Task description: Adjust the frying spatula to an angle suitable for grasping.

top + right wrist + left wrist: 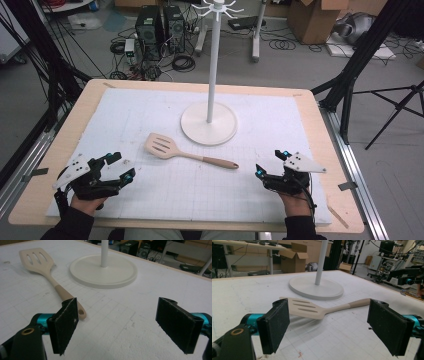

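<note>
High view: white gridded mat (150, 115) on a wood table, lab floor with cables and PC towers (160, 22) behind. Spatula (187, 152) lies flat mid-mat, just in front of the stand base (208, 123). Left gripper (116, 167) and right gripper (271, 164) both released, empty.

Left gripper view: slotted blade nearest; cardboard box (293, 257) at back.

Right gripper view: handle end with hang hole just beside one jaw.

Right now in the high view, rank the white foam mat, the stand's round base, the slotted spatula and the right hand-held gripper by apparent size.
1. White foam mat, by far the largest.
2. Slotted spatula and the stand's round base: the spatula looks longer and the base covers more area, so I would not rank them.
3. Right hand-held gripper, the most compact.
</note>
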